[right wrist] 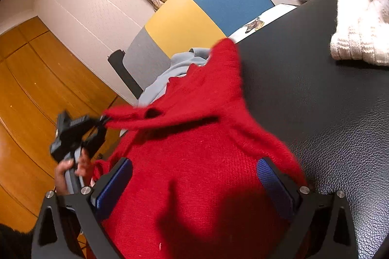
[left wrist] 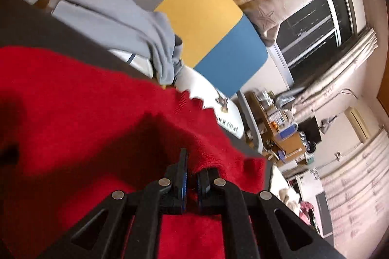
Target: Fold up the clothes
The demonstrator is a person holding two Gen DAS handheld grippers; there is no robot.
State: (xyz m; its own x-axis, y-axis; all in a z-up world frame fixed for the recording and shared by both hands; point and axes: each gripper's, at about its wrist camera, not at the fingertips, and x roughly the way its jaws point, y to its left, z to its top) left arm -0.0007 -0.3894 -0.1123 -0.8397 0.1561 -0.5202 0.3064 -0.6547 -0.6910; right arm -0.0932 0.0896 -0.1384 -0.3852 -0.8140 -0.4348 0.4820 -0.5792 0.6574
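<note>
Where folding waits: one red sweater (right wrist: 194, 161), two tongs (right wrist: 192, 181).

Tricolour chair (right wrist: 194, 13), curtained window (left wrist: 313, 23), wooden floor (right wrist: 31, 93)

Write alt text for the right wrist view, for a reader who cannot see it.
A red sweater lies on a black table between the open fingers of the right gripper. At the left, the left gripper, held in a hand, pinches one stretched corner of it. A white knit garment lies at the far right.
</note>
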